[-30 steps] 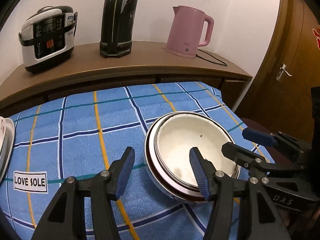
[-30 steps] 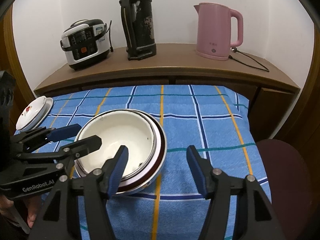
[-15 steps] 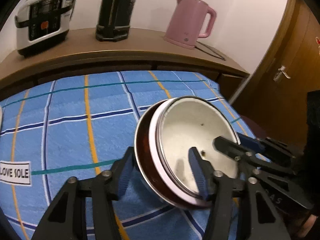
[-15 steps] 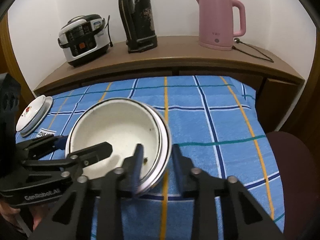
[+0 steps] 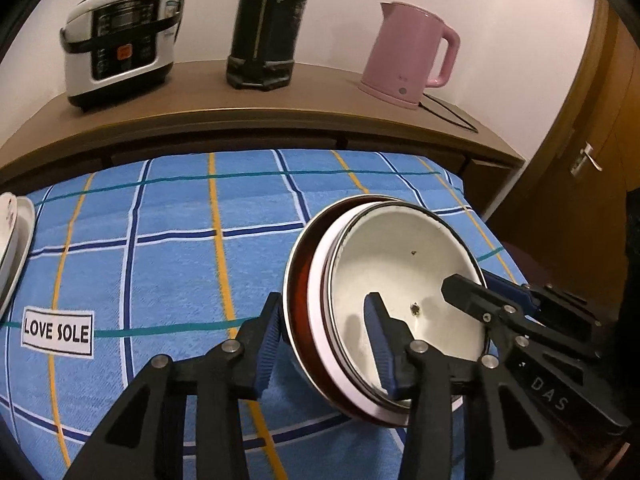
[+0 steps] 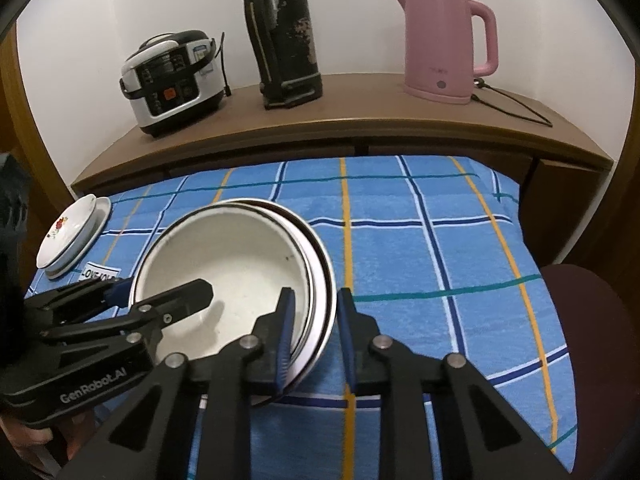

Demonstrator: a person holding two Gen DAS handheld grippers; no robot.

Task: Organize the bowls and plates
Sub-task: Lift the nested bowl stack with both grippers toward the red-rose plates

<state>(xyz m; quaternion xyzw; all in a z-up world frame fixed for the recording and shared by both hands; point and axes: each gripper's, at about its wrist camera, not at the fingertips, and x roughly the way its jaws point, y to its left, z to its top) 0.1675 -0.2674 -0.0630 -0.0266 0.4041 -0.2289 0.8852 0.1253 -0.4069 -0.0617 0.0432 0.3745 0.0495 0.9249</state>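
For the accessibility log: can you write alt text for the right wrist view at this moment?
The right gripper pinches the near right rim of a stack of nested bowls on a blue checked cloth, while the left gripper straddles the opposite rim, closing. Behind, a wooden shelf holds a rice cooker, dark flask and pink kettle.

Probably a home: rice cooker (image 5: 120, 40), pink kettle (image 5: 408, 68), checked cloth (image 5: 180, 240).
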